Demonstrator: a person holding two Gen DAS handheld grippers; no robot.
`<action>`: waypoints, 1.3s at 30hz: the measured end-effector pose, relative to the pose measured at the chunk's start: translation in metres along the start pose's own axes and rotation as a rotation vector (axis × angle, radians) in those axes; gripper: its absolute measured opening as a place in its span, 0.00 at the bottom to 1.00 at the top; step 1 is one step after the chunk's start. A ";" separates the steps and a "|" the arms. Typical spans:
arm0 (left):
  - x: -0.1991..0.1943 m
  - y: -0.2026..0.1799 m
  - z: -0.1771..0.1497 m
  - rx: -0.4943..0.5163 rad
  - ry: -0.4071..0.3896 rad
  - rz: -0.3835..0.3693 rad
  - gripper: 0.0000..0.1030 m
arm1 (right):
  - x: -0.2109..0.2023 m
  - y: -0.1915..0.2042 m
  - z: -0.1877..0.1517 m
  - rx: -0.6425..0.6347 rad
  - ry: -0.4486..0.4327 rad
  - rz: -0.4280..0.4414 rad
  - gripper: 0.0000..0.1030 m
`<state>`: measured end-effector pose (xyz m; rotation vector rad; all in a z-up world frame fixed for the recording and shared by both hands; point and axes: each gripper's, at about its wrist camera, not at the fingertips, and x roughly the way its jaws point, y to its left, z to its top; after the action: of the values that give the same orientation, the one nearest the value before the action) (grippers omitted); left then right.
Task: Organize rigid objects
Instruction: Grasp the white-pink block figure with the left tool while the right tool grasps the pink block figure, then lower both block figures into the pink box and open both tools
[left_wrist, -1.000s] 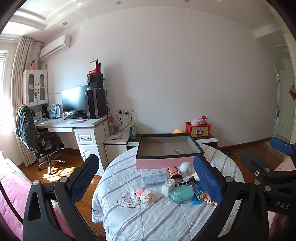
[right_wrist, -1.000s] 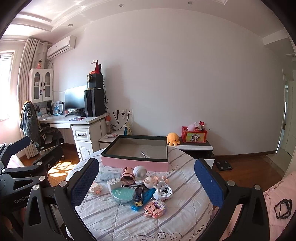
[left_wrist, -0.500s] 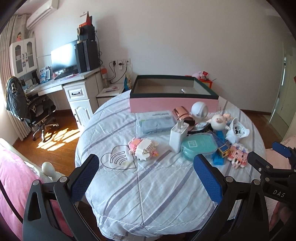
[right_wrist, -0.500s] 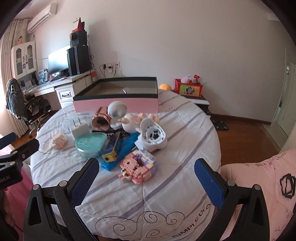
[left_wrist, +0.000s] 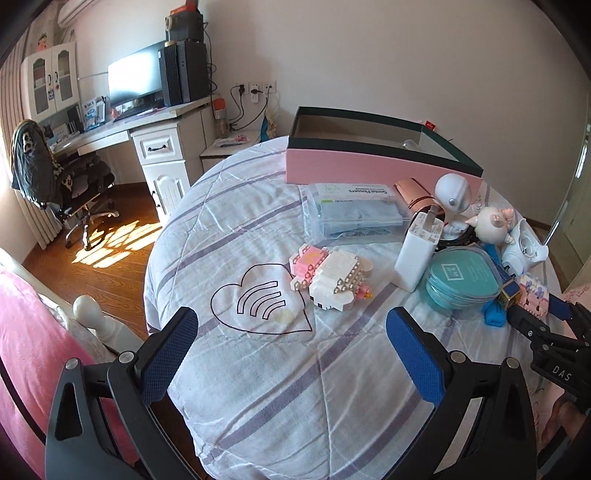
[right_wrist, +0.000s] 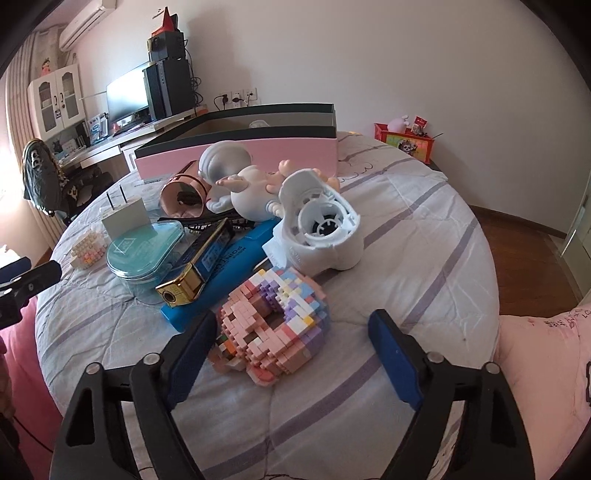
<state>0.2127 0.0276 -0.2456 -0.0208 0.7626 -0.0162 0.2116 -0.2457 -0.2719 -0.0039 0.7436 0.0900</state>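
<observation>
Pastel building bricks, pink, lilac, white and yellow, are making up the doughnut-shaped block model (right_wrist: 271, 325) that is lying on the striped tablecloth (right_wrist: 424, 229) at the near edge of the clutter, just in front of the white plastic toy (right_wrist: 319, 225) and the blue box (right_wrist: 225, 266), with the pink open box (right_wrist: 258, 149) standing behind. The right gripper (right_wrist: 291, 354) is closing its blue-padded jaws around the model, the left pad just beside it, the right one apart. The left gripper (left_wrist: 291, 350) is hanging wide open over bare cloth, gripping nothing
</observation>
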 end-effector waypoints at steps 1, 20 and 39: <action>0.006 0.000 0.001 -0.004 0.011 -0.006 1.00 | -0.002 -0.002 0.000 0.000 -0.008 0.003 0.66; 0.053 -0.027 0.022 0.136 -0.011 -0.011 0.61 | 0.007 -0.007 0.008 0.024 -0.024 0.006 0.61; -0.087 -0.040 0.027 0.107 -0.255 -0.092 0.61 | -0.098 0.039 0.043 -0.046 -0.255 0.095 0.61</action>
<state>0.1684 -0.0104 -0.1653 0.0428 0.5043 -0.1393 0.1656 -0.2128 -0.1723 -0.0008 0.4863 0.1945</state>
